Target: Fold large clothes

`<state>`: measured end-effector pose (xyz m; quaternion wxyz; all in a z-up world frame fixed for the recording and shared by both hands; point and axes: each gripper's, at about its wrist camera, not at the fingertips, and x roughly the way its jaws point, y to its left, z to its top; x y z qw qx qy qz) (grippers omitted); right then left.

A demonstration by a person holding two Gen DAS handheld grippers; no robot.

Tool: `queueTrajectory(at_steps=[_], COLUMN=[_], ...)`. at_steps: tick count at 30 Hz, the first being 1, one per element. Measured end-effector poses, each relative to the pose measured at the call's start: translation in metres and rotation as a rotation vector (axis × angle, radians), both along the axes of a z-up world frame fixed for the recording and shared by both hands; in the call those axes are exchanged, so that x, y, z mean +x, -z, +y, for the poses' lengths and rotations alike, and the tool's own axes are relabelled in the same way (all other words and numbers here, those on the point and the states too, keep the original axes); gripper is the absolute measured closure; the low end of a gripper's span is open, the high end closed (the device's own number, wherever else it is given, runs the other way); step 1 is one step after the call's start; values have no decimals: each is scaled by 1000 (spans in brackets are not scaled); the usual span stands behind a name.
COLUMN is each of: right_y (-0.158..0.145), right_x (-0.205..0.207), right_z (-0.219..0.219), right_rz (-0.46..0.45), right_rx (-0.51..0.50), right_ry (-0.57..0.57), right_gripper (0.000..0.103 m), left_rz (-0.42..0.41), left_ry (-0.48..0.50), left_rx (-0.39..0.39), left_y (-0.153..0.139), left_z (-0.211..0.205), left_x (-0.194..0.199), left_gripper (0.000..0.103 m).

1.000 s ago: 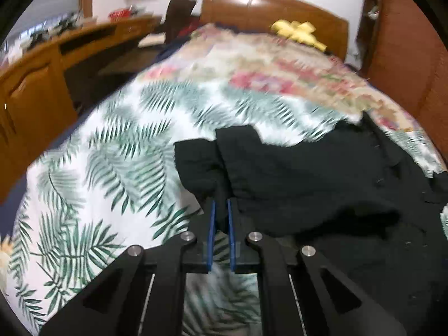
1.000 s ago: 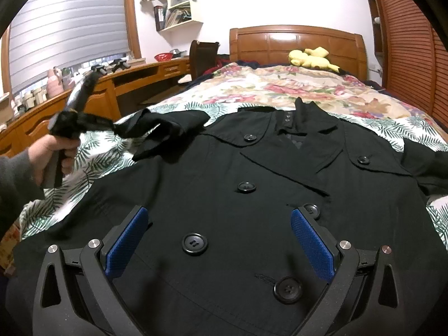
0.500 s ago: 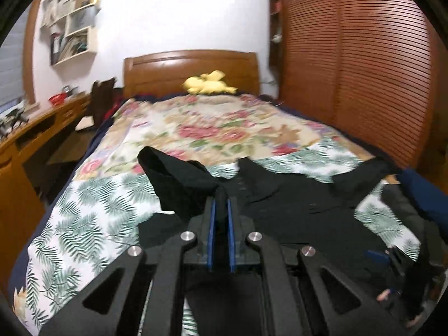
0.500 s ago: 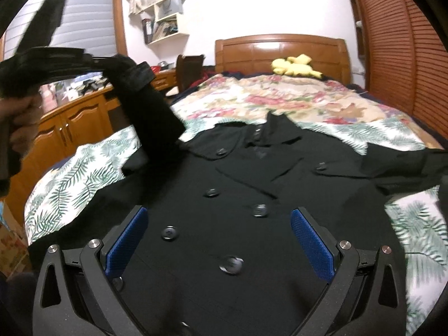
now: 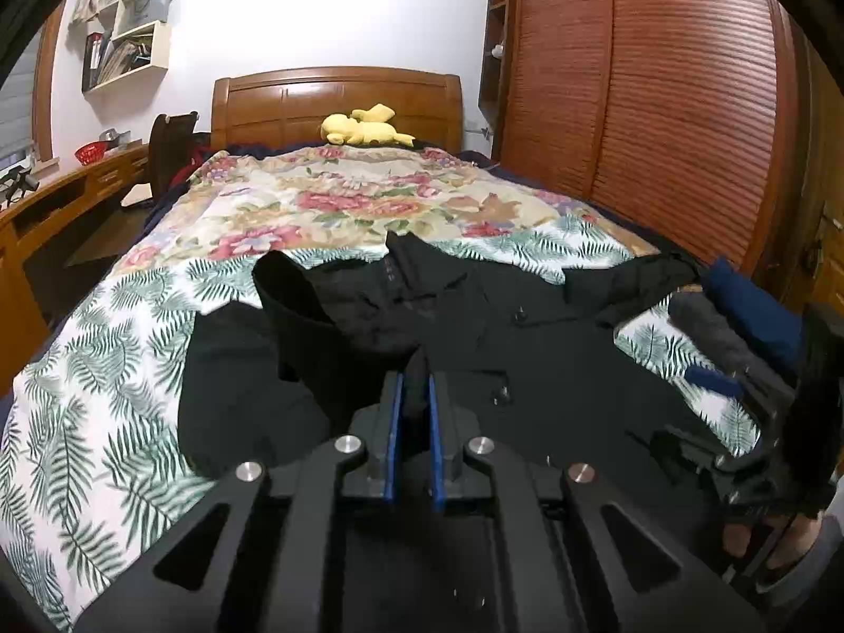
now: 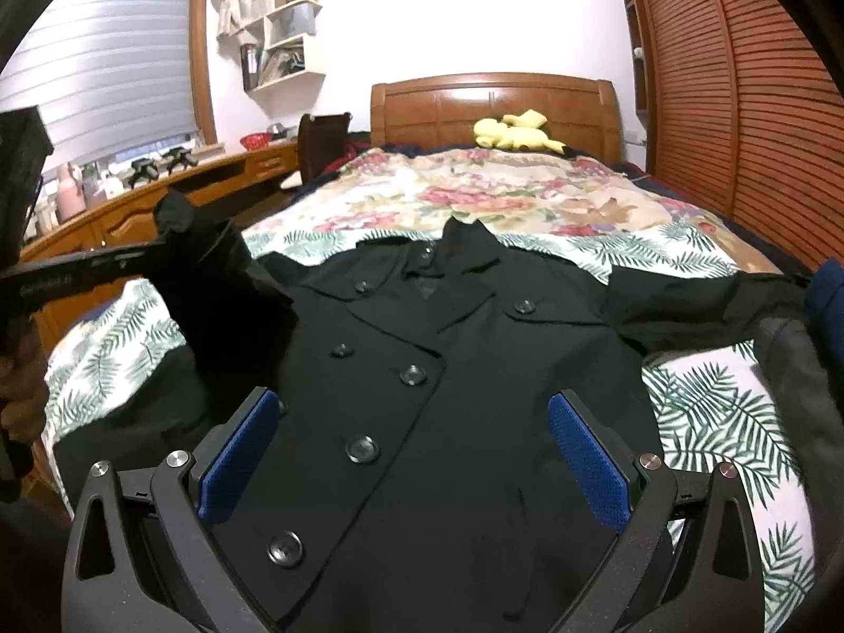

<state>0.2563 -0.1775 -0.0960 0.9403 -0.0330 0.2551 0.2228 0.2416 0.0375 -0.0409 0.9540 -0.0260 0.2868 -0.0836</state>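
A black double-breasted coat (image 6: 475,380) lies face up on the bed, collar toward the headboard. My left gripper (image 5: 414,395) is shut on the coat's left sleeve (image 5: 327,337) and holds it lifted over the coat's body; the same gripper (image 6: 174,248) shows at the left of the right wrist view. The coat's other sleeve (image 6: 686,306) lies stretched out to the right. My right gripper (image 6: 416,453) is open and empty, hovering above the coat's lower front with its blue pads (image 6: 585,453) wide apart.
The bed (image 5: 79,395) has a palm-leaf sheet and a floral quilt (image 5: 369,195). A yellow plush toy (image 6: 514,132) lies by the wooden headboard. A wooden desk (image 6: 158,195) runs along the left. A slatted wardrobe (image 5: 659,105) stands on the right.
My left gripper has carried the sleeve inward, to the right and lower over the coat. My right gripper has stayed open over the coat's front.
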Motion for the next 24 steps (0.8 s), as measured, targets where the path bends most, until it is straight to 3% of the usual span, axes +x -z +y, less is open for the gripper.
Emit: queueTrajectory(at_steps=[10,17,24], right_y=[10,9,29], right_x=[0,2,4], right_z=[18,46,83], right_rz=[26,43,110], right_rx=[-52,-39,-28], right_ry=[-11,-75,-218], right_gripper=[0,0,4], left_rz=[43,-42,-68], left_ry=[0,-31,-121], left_rx=[57,64,29], left_y=[24,6,4], left_z=[-7,9,56], left_x=[-18,-50,-75], left_gripper=[88,70,64])
